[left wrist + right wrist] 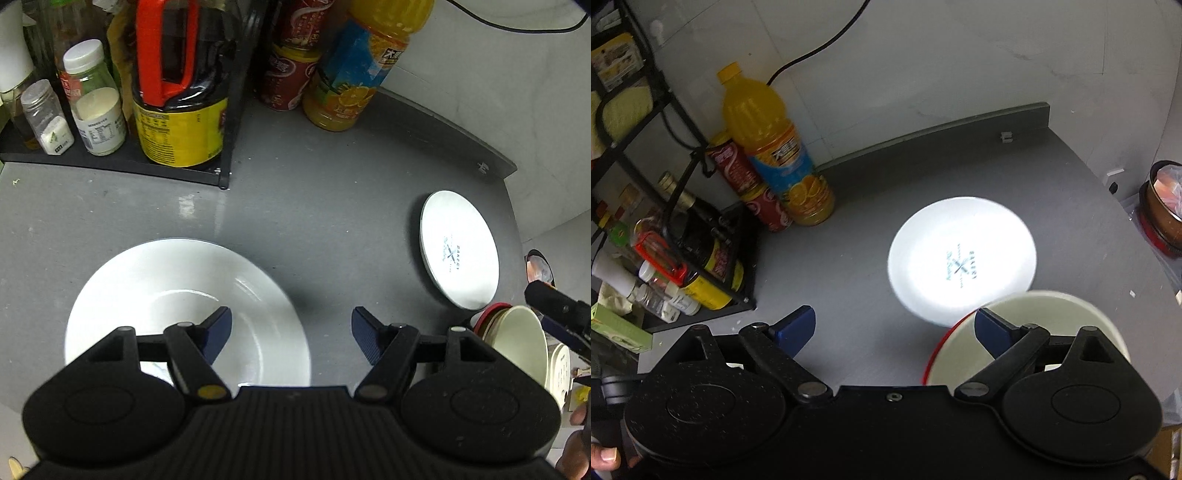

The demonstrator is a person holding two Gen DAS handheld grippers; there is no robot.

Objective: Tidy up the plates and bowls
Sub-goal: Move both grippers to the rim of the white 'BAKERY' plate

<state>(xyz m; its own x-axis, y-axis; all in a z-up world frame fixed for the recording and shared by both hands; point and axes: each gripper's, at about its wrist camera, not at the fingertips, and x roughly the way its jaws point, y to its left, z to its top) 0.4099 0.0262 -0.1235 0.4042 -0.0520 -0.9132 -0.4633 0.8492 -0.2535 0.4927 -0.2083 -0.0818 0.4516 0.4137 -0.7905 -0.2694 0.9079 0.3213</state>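
A deep white plate (155,295) lies on the grey counter in the left wrist view. My left gripper (291,332) hangs open over its right rim, with the left finger above the plate and the right finger above bare counter. A flat white plate with a printed logo (460,249) (960,258) lies further right. A cream bowl with a red outside (1045,314) (521,339) sits just in front of that plate. My right gripper (894,332) is open, its right finger over the bowl's rim; nothing is held.
A black rack (118,162) with sauce bottles and jars stands at the back left. Red cans (764,199) and an orange juice bottle (775,147) stand by the wall. A brown pot (1167,206) sits past the counter's right edge. A cable runs up the wall.
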